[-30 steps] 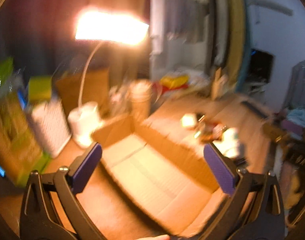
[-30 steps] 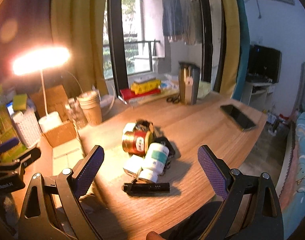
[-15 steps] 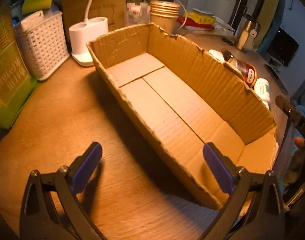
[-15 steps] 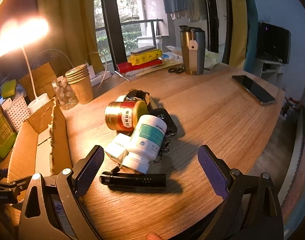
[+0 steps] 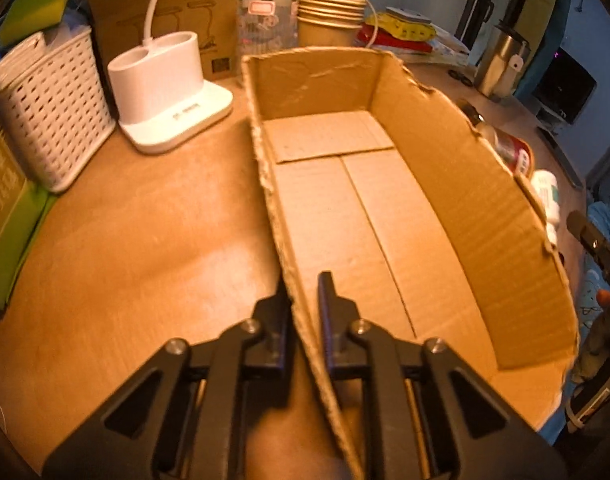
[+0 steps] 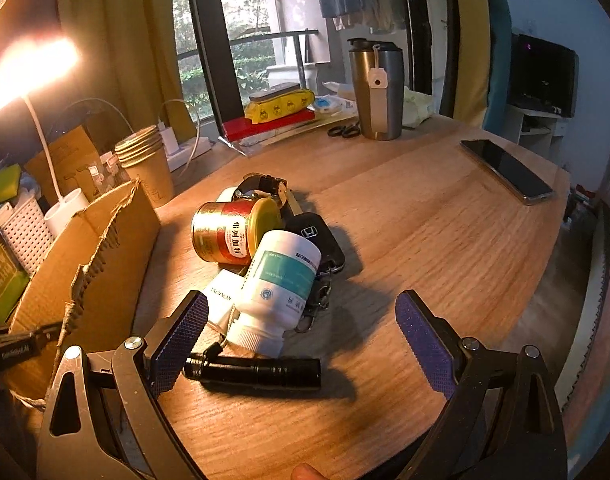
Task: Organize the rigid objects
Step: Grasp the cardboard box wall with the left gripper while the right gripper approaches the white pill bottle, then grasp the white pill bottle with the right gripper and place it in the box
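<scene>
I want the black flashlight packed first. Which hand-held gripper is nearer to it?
Right. The right hand-held gripper hangs open just above the flashlight. The left hand-held gripper is shut on the cardboard box wall, across the box from it.

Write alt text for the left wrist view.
The left hand-held gripper pinches the near side wall of an empty cardboard box on a wooden table. A white basket and a lamp base stand beyond.

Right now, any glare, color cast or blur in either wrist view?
Left wrist: heavy orange cast, cardboard box sharp, fisheye bends the rim. Right wrist: desk lamp blows out the upper left; white bottle and flashlight sharp, casting shadows rightward.
</scene>
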Available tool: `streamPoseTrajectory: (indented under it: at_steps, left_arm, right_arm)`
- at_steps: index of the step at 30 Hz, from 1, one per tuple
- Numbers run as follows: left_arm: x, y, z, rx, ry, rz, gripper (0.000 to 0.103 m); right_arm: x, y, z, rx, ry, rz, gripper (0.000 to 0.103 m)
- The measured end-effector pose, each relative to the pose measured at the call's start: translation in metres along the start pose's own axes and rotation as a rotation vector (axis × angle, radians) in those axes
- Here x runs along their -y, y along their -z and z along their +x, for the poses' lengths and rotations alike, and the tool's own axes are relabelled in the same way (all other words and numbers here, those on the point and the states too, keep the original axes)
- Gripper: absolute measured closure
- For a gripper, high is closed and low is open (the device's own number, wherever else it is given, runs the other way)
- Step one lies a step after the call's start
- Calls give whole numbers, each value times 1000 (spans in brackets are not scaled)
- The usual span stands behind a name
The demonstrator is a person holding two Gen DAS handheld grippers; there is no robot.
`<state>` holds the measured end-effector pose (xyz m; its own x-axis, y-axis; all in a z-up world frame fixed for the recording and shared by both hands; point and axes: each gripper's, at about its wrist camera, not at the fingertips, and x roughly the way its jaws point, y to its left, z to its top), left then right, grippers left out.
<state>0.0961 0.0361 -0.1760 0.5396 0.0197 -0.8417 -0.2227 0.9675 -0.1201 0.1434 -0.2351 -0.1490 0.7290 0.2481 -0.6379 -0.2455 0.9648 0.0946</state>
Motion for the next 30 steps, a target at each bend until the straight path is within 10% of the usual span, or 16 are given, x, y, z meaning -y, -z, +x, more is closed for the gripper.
streamPoseTrajectory:
  at_steps: [17, 30]
  left_arm:
    - [-22, -43, 31, 70, 200, 37, 93]
    - [-32, -36, 30, 76, 261, 6, 93]
  right_arm:
    - [-9, -19, 37, -73, 91, 60, 7]
    - [-20, -24, 56, -127, 147, 67, 52]
